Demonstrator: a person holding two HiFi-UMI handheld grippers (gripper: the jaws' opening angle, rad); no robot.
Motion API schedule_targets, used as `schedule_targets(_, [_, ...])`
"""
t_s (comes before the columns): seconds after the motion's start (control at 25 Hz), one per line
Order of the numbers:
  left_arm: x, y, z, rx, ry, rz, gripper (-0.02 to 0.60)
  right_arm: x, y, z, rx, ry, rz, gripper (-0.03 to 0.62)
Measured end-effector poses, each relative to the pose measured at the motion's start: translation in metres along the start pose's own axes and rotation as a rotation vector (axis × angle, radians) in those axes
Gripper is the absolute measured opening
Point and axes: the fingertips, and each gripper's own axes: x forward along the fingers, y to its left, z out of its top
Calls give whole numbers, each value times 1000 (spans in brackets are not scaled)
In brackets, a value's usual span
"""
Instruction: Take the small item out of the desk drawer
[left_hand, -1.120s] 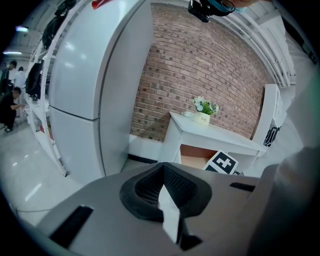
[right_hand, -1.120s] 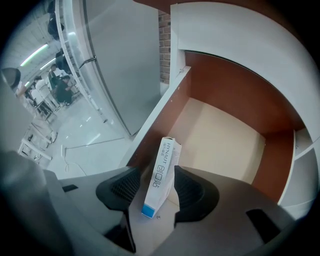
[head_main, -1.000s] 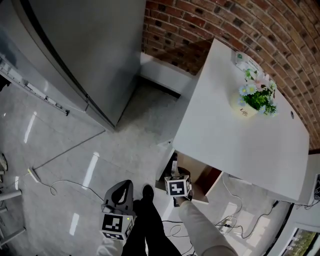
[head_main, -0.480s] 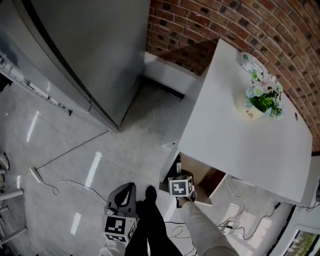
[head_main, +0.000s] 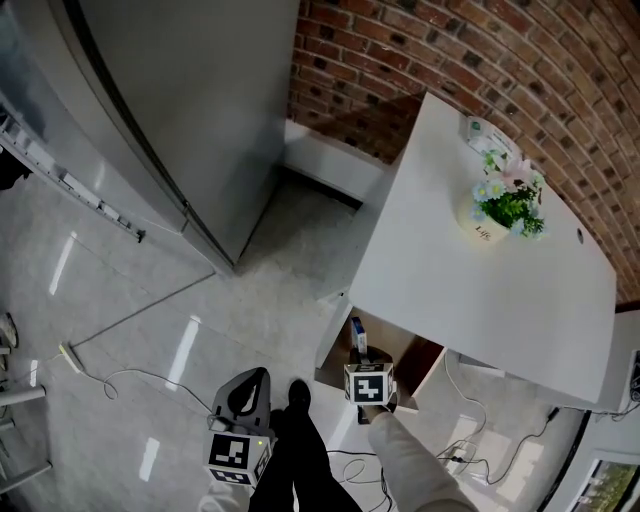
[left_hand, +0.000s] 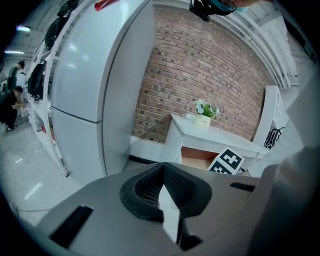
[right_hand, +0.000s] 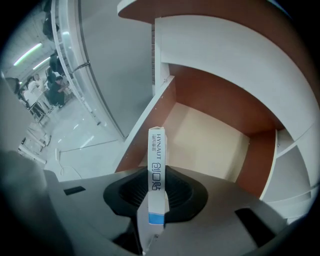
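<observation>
Right tongs (right_hand: 154, 212) just closed on box (right_hand: 156, 167)

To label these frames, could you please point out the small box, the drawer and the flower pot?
small box (right_hand: 156, 175): right gripper view, its printed narrow side.
drawer (right_hand: 205, 137): right gripper view, its bare floor.
flower pot (head_main: 484, 230): head view, the pot's white side.

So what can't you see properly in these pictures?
- The small box's lower end: right gripper view, sunk between the right gripper's fingers, which have just been closing on it.
- The drawer's back part: head view, under the desk top.
- Print on the flower pot: head view, too small.
</observation>
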Motion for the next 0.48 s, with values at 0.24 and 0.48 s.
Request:
schedule_targets(0.24, [-16, -11, 14, 21, -28, -11, 15, -44, 1, 6, 47, -92, 16, 107])
schedule_targets(0.48, [-36, -19, 27, 51, -45, -20, 15, -97, 17, 20, 45, -207, 57, 107])
